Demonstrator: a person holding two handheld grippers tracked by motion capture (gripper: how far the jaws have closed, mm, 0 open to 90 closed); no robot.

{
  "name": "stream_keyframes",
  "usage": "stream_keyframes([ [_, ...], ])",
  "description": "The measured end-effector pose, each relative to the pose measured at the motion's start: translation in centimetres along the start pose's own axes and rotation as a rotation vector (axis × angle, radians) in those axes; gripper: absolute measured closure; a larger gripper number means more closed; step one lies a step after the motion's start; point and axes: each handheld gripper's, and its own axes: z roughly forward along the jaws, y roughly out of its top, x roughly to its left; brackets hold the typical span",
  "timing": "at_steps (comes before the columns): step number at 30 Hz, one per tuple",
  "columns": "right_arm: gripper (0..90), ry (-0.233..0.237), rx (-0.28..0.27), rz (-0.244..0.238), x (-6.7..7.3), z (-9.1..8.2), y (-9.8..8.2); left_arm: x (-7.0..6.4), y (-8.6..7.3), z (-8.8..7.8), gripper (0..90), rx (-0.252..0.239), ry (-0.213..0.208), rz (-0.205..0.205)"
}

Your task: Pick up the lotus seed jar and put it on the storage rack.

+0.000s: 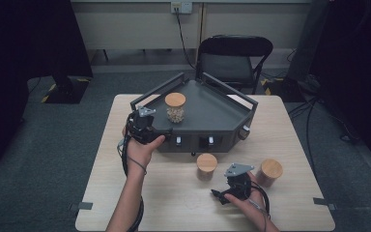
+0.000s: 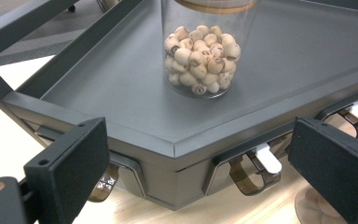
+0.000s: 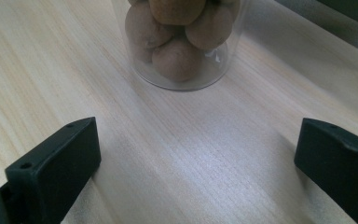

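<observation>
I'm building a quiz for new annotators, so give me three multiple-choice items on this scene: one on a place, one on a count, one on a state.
1. Where does the jar of pale round seeds stand?
A. on the dark tray
B. on the folding chair
C. on the floor

2. How many wooden-lidded jars stand on the bare table, off the tray?
A. none
B. two
C. four

3. How do the jaws of the left claw stand?
A. clamped on a jar
B. shut with nothing between them
C. wide apart, holding nothing

Answers:
1 A, the jar rests on the tray's grey floor in the left gripper view.
2 B, the high view shows one jar in front of the tray and another jar near the right claw.
3 C, both black pads stand far apart in front of the tray's edge.
</observation>
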Motion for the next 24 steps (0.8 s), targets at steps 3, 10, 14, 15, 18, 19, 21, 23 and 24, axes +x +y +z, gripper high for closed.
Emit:
stream_keyframes([
  [3,0.0,0.000,-0.001,-0.001,0.0,0.0,0.0,0.0,-0.1,-0.1,4.7,0.002,-0.002,-0.004],
  [10,0.0,0.000,0.000,0.000,0.0,0.0,0.0,0.3,-0.9,-0.1,4.7,0.005,-0.001,-0.007],
  [14,0.0,0.000,0.000,0.000,0.0,0.0,0.0,0.3,-1.2,-0.1,4.8,0.006,-0.002,-0.011],
  [15,0.0,0.000,0.000,0.000,0.0,0.0,0.0,0.3,-1.3,-0.1,4.8,0.007,-0.004,-0.011],
  [18,0.0,0.000,0.000,-0.001,0.0,0.0,0.0,0.3,-1.5,-0.2,4.8,0.008,-0.004,-0.009],
  [19,0.0,0.000,0.000,0.000,0.0,0.0,0.0,0.2,-1.6,-0.2,4.9,0.006,-0.002,-0.009],
  [21,0.0,0.000,0.000,0.000,0.0,0.0,0.0,0.0,-1.6,-0.3,4.8,0.011,0.009,0.006],
  [23,0.0,0.000,0.000,0.000,0.0,0.0,0.0,-0.1,-1.6,-0.3,4.8,0.012,0.007,0.013],
  [24,0.0,0.000,0.000,0.000,0.0,0.0,0.0,-0.1,-1.7,-0.3,4.8,0.010,0.008,0.010],
])
